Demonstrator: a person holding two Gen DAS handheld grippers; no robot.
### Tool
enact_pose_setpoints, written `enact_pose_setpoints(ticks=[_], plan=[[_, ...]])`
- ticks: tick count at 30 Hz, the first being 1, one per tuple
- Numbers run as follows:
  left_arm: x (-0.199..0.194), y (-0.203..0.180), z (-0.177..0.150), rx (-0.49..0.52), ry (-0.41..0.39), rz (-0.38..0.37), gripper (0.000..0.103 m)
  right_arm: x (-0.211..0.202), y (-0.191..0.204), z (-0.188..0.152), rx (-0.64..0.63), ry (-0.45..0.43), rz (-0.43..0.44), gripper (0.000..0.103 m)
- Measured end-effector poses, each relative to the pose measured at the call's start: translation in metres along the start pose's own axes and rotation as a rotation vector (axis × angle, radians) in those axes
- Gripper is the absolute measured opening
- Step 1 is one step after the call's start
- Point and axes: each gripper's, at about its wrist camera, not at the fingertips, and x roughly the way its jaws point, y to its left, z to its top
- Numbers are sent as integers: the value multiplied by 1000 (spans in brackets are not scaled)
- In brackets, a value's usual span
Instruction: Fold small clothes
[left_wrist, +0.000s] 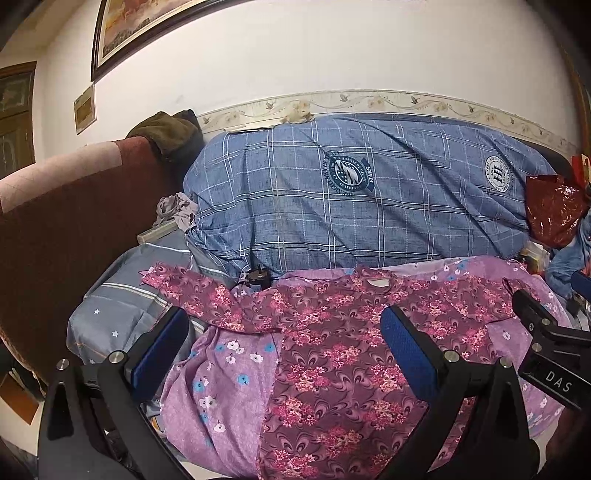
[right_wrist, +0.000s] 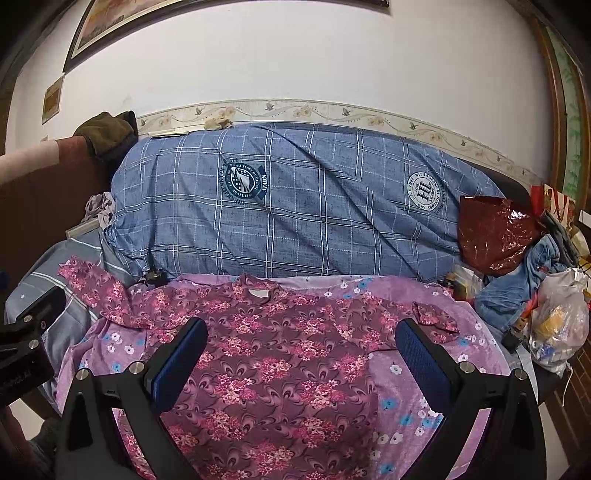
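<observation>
Holding both tools spread and empty, you have the left gripper (left_wrist: 284, 354) over the near left half of the maroon floral top (left_wrist: 332, 350) and the right gripper (right_wrist: 301, 354) over its near right half. The top lies flat just ahead of and beneath the fingers, collar (right_wrist: 258, 293) far, hem near, long axis left to right through the sleeves. The left sleeve (left_wrist: 192, 291) stretches out far left, nearer your left gripper; the right sleeve (right_wrist: 434, 317), already turned in, lies just beyond your right one. It lies on a lilac flowered cloth (right_wrist: 424, 373) spread over a bed. Behind: blue checked bedding roll (right_wrist: 295, 206), red plastic bag (right_wrist: 491, 236), white wall with a framed picture (left_wrist: 125, 29).
</observation>
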Motion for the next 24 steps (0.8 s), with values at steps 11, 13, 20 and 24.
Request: enact_pose_setpoints(ticks=[11,13,20,24], plan=[[2,1,-1,-3,6,3,103,2,2,1,-3,2,1,102],[3,-1,-1,-2,9,2,103,3,2,1,-2,3,-1,102],[10,-6,-3,2,20,-4,103,7,-1,0,1,6,-5,102],[17,-9,-4,6,31,-7,103,14,-1,-2,3,17,-6,102]])
